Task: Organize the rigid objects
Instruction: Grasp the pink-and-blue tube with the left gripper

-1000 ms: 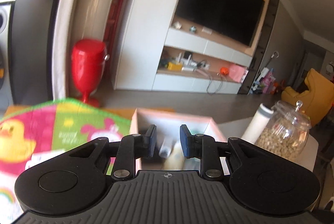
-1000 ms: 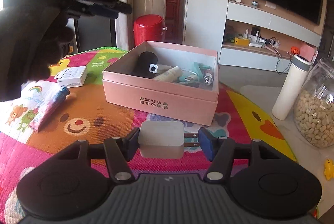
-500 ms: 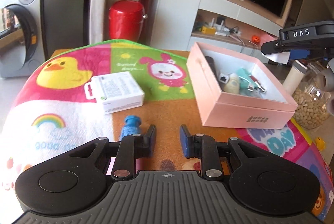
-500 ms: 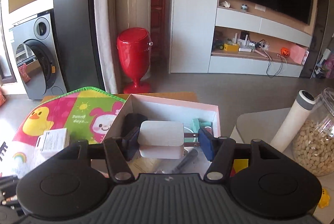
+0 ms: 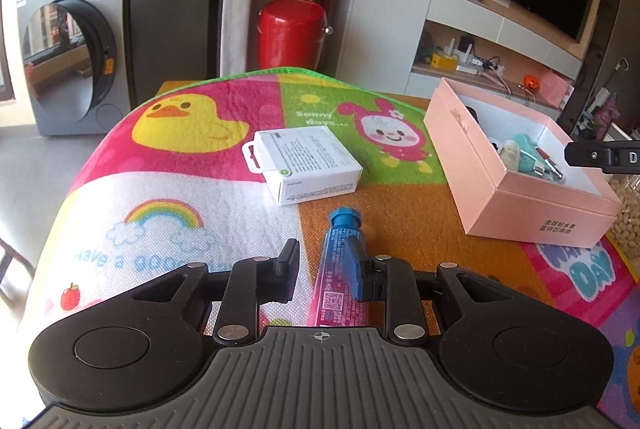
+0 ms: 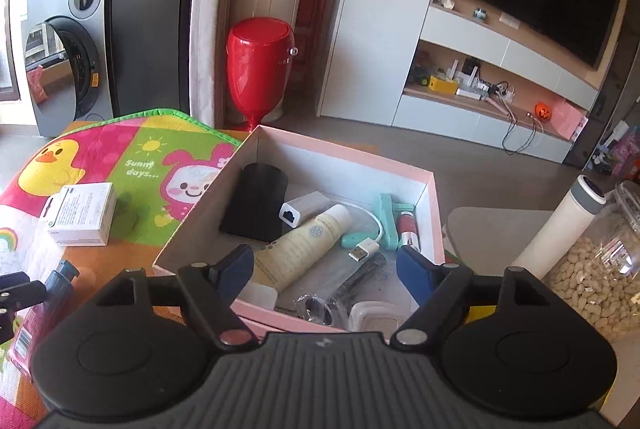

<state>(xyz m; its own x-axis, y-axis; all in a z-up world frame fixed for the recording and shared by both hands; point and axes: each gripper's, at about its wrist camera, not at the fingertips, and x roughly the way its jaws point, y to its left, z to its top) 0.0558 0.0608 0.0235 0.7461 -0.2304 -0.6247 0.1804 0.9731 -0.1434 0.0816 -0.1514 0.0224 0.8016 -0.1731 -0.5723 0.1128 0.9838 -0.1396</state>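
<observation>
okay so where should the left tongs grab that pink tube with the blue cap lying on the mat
Grip the pink tube across its flat body, behind the blue cap, coming down from above. It lies flat on the play mat, pointing away along the left tongs, so the open jaws can close on its long sides.

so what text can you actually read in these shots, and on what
"Sunny days..." on the play mat
"DAY" on the mat's right edge
"D" on the right tool
Chinese print on the pink box: unreadable
White box and tube print: too small
</observation>
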